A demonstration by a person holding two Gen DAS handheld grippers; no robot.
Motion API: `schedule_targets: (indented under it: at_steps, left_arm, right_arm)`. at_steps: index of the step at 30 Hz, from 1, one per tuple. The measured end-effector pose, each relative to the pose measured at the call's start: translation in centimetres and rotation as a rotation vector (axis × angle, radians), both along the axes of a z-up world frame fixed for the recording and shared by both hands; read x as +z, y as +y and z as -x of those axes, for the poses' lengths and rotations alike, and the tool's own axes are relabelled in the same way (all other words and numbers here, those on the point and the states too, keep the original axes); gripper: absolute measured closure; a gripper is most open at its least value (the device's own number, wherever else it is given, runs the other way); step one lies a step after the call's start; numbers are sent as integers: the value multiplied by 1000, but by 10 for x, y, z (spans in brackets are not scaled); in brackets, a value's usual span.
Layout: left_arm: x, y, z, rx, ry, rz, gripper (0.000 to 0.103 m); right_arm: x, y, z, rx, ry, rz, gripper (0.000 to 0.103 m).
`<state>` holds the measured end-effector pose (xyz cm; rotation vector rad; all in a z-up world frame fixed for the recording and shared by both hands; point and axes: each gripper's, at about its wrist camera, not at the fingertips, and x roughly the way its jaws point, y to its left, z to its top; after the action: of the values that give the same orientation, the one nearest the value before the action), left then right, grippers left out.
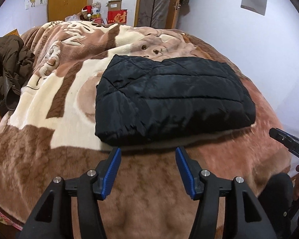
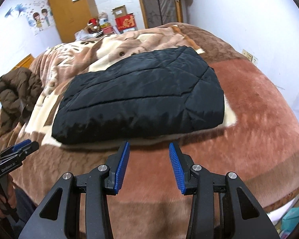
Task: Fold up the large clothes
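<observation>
A black quilted jacket [image 1: 173, 101] [image 2: 141, 93] lies folded into a flat rectangle on the brown and cream blanket [image 1: 49, 155] [image 2: 249, 103] that covers the bed. My left gripper [image 1: 148, 153] hangs just short of the jacket's near edge, open, with only blanket between its blue pads. My right gripper [image 2: 149, 146] is also open and empty, a little back from the same near edge. Each gripper shows at the side of the other's view: the right one [image 1: 285, 143], the left one [image 2: 20, 149].
A crumpled dark brown padded coat [image 1: 8, 69] [image 2: 16, 91] lies at the bed's left side. Boxes and a red carton [image 1: 117, 17] [image 2: 125, 23] stand beyond the bed by a wooden wardrobe [image 2: 69, 12]. A person's hand [image 2: 2, 197] holds the left gripper's handle.
</observation>
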<state>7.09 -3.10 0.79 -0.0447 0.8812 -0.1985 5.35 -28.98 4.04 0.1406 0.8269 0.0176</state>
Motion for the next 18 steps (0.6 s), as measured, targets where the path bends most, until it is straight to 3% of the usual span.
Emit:
schedule_targets:
  at_steps: [5, 8, 13, 18]
  left_arm:
    - [8, -7, 30, -18, -15, -6, 43]
    - [13, -9, 44, -23, -29, -2, 38]
    - [14, -12, 55, -30, -28, -2, 37]
    - [14, -17, 61, -39, -35, -20, 37]
  right_arm:
    - [6, 15, 28, 20, -20, 39, 60]
    - [7, 20, 41, 25, -26, 55, 60]
    - [5, 25, 51, 34, -18, 60, 52]
    - [3, 28, 56, 43, -14, 61, 52]
